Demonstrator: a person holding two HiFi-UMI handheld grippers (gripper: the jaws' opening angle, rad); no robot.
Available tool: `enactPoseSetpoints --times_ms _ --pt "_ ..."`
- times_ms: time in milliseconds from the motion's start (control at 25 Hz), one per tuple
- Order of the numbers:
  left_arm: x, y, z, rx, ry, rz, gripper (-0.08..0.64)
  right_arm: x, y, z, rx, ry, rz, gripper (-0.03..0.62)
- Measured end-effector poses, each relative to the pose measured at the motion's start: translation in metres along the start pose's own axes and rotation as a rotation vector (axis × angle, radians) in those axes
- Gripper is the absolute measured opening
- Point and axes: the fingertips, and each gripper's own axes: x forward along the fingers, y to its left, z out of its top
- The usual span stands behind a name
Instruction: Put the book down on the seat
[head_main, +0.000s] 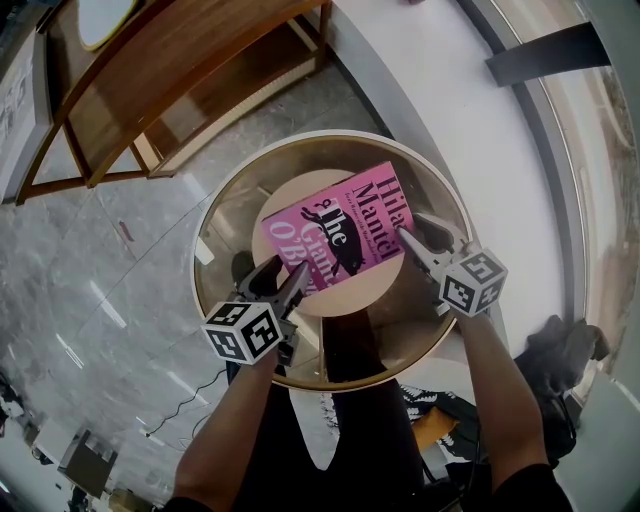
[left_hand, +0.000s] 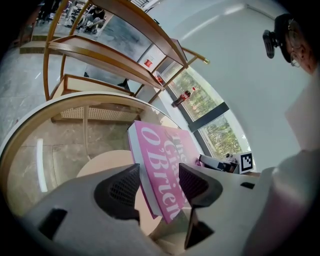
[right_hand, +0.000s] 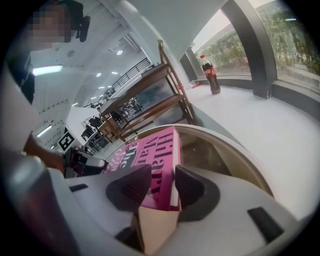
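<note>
A pink paperback book (head_main: 335, 230) with black title print hangs over the round beige seat (head_main: 345, 298), cover up and tilted. My left gripper (head_main: 290, 282) is shut on the book's near left corner; in the left gripper view the book (left_hand: 160, 165) runs between the jaws, above the seat (left_hand: 100, 167). My right gripper (head_main: 415, 238) is shut on the opposite right edge, and the right gripper view shows the book (right_hand: 150, 150) pinched by its spine side. I cannot tell whether the book touches the seat.
A pale round rim (head_main: 225, 205) with a brownish glassy band encircles the seat. A wooden shelf unit (head_main: 170, 70) stands at the back left on grey marble floor. A cola bottle (right_hand: 210, 75) stands on the white window ledge (head_main: 450, 100). A dark bag (head_main: 560, 350) lies right.
</note>
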Motion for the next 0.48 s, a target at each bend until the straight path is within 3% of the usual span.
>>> enactPoseSetpoints --times_ms 480 --pt "0.0058 0.0034 0.0014 0.04 -0.006 0.047 0.233 -0.002 0.0011 -0.003 0.032 -0.004 -0.023 0.15"
